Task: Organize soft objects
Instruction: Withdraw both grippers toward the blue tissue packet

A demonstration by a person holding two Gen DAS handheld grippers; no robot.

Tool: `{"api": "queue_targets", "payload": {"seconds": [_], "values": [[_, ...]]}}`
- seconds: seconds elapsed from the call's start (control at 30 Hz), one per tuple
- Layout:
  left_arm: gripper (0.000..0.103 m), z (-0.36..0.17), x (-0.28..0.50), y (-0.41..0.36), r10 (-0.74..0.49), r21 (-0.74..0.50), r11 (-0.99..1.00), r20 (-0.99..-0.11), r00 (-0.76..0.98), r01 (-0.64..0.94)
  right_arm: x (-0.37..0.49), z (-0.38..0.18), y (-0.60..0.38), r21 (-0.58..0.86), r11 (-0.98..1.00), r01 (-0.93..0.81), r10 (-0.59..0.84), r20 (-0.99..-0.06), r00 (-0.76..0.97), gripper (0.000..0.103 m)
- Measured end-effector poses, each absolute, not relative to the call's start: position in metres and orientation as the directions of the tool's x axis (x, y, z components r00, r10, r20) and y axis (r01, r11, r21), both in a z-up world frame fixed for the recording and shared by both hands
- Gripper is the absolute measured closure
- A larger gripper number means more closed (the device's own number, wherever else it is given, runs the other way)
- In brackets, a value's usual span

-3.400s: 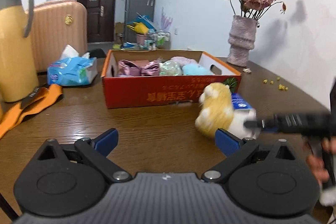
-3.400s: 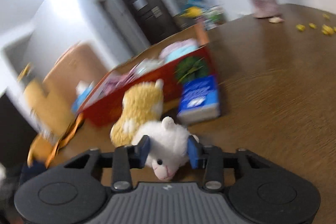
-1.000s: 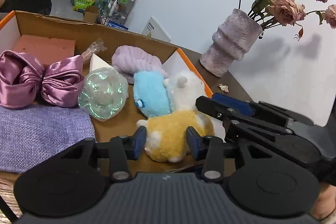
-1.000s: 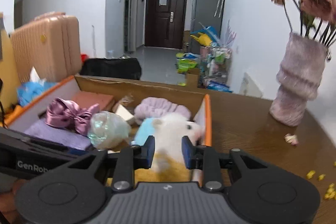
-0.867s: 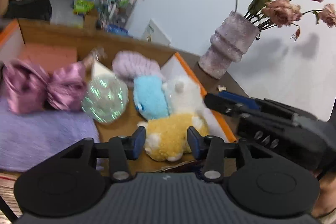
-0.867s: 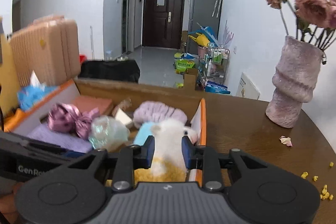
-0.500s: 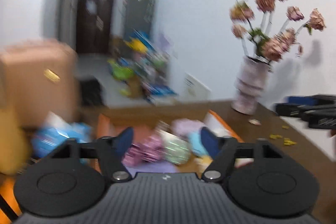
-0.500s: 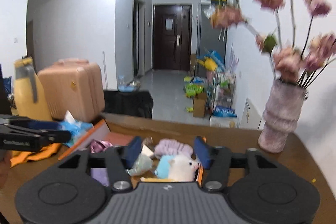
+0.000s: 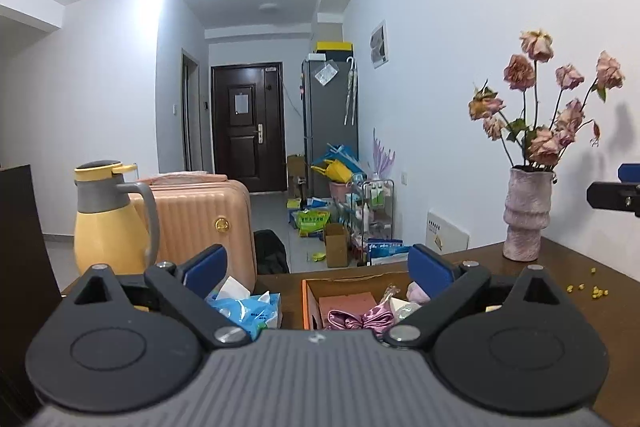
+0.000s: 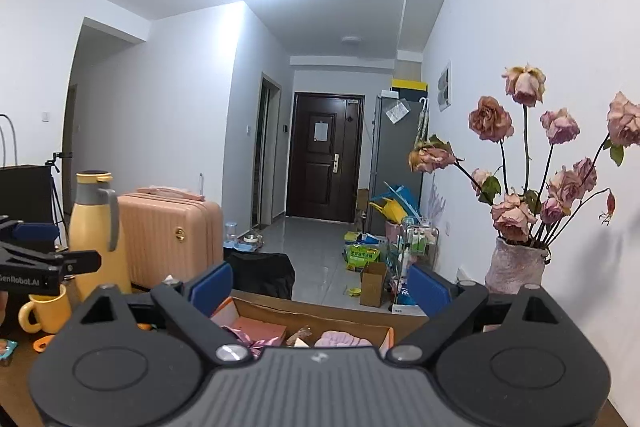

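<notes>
You've got both grippers up high, pointing near level down the hallway. Table point(image 9: 560, 263) is brown wood, running under everything. On it the cardboard box point(image 9: 310, 297) w/ orange edges sits low in both views, half hidden behind the gripper bodies. Behind the table's left end – a pink suitcase point(image 9: 200, 223), and in front of it the yellow jug point(image 9: 108, 223) w/ grey handle. Right side, the pale vase point(image 9: 526, 215) of dried roses stands on the table, well apart from the box.

Your left gripper point(image 9: 318, 263) has just been opening: blue pads spread wide, nothing between them, released. Same for your right gripper point(image 10: 316, 285) – jaws have just been opening too, wide, empty. Each one's tip pokes into the other's view at the frame edge.

Soft stuff is in the box: pink block point(image 9: 346, 301) at the back left, shiny purple bow point(image 9: 356, 319) in front of it, fluffy lilac piece point(image 10: 340, 339) toward the right wall. Can't see the rest of the box's contents, blocked by the grippers. Blue tissue pack point(image 9: 244, 309) lies on the table just left of the box. Yellow mug point(image 10: 42, 309) by the jug in the right view. Small yellow crumbs point(image 9: 588, 287) scattered right of the vase.
</notes>
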State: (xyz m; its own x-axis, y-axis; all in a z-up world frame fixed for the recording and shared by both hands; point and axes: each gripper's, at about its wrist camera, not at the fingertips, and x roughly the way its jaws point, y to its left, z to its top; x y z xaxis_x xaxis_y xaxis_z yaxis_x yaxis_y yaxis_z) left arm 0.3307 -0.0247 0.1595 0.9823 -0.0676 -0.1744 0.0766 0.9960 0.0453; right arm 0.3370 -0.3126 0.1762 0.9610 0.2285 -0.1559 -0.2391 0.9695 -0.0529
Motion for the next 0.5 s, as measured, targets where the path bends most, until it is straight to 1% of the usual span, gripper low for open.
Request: {"api": "queue_targets", "payload": {"seconds": [0.17, 0.33, 0.43, 0.5], "values": [[0.001, 0.14, 0.293, -0.02, -0.05, 0.027, 0.998, -0.161, 0.986, 0.055, 0.299, 0.159, -0.31, -0.029, 0.976, -0.215, 0.209, -0.13, 0.969, 0.009], [0.0, 0.091, 0.233, -0.02, -0.057, 0.025, 0.998, -0.181, 0.982, 0.062, 0.235, 0.103, -0.313, 0.007, 0.976, -0.22, 0.219, -0.123, 0.968, 0.008], [0.0, 0.064, 0.197, -0.019, -0.046, 0.03, 0.998, -0.197, 0.979, 0.053, 0.196, 0.066, -0.313, 0.019, 0.973, -0.229, 0.229, -0.15, 0.962, 0.007], [0.0, 0.049, 0.183, -0.017, -0.047, 0.013, 0.999, -0.236, 0.971, 0.051, 0.177, 0.043, -0.313, 0.06, 0.973, -0.223, 0.231, -0.2, 0.952, 0.007]]}}
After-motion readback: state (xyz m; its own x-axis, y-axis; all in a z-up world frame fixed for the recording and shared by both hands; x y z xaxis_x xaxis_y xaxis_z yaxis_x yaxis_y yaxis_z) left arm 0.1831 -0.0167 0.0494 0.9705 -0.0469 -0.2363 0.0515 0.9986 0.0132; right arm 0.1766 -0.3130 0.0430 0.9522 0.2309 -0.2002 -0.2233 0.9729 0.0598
